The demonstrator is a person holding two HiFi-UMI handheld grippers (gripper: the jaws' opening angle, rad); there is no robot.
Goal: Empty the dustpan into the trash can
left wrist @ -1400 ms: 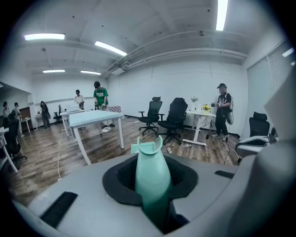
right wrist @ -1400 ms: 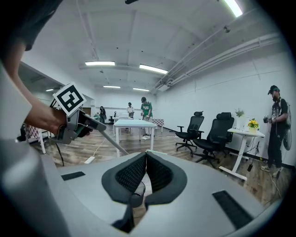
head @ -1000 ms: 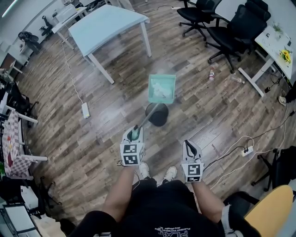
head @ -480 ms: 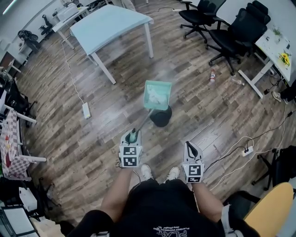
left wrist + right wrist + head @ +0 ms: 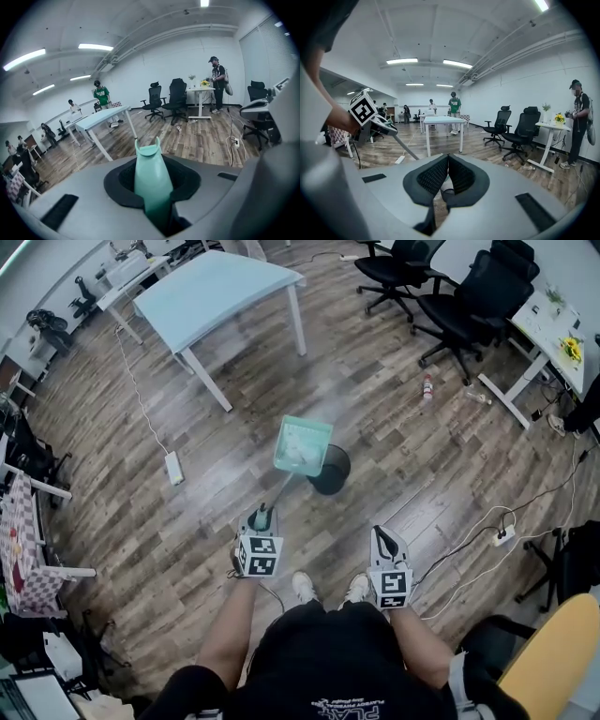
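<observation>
Wood-plank office floor spreads below, with a black trash can (image 5: 330, 470) standing ahead of the person's feet. The left gripper (image 5: 263, 518) is clamped on the long handle of the green dustpan (image 5: 303, 446), whose pan, holding white scraps, hangs at the can's left rim. The right gripper (image 5: 384, 538) has its jaws pressed together on nothing.

A pale blue table (image 5: 217, 289) stands near black office chairs (image 5: 472, 307).

The dustpan (image 5: 303, 446) hides the left rim of the trash can (image 5: 337, 476). The pale litter (image 5: 305, 439) in it is too blurred to identify.
</observation>
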